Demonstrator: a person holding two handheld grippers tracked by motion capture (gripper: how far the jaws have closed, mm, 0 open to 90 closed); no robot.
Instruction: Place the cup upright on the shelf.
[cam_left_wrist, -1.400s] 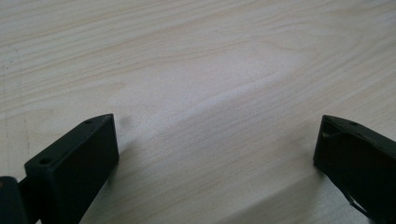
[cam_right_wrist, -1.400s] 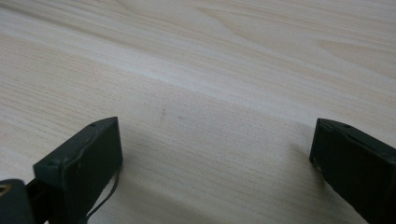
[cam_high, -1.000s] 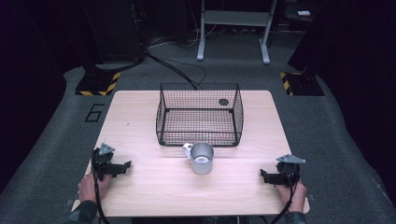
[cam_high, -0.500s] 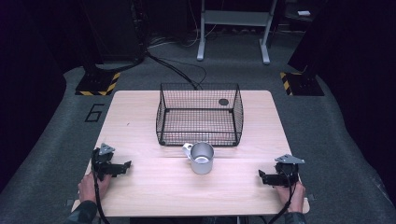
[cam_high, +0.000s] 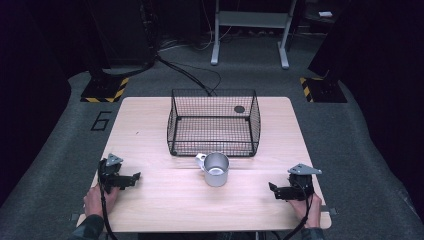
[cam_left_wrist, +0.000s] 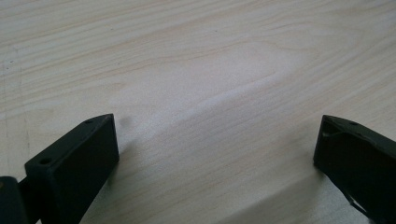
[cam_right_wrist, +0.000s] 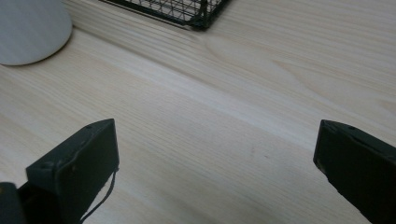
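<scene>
Your left gripper (cam_high: 134, 177) is parked low on the near left part of the bench (cam_high: 150, 135), held in your left hand (cam_high: 100, 200), and it points toward the middle. In the left gripper view its 2 jaws stand wide apart with nothing but bare wood grain between them, so it's spread and holding nothing.

Same story on the other side: your right gripper (cam_high: 272, 189) sits near the right front corner, gripped by your right hand (cam_high: 307, 210), aimed inward at the centre. In the right gripper view the jaws are spread wide over plain wood too, with the metal mug (cam_right_wrist: 32, 28) peeking in as a pale round blob at the top left and a corner of the wire basket (cam_right_wrist: 187, 11) at the top edge.

The metal mug (cam_high: 216, 170) stands upright in the middle of the bench, roughly between your 2 grippers and well apart from both. Its handle sticks out to the back left, and it sits just in front of the wire basket (cam_high: 214, 122), very close to the front wall, though I can't tell if they actually touch. The basket has a small dark round thing (cam_high: 239, 109) at its back right corner.
</scene>
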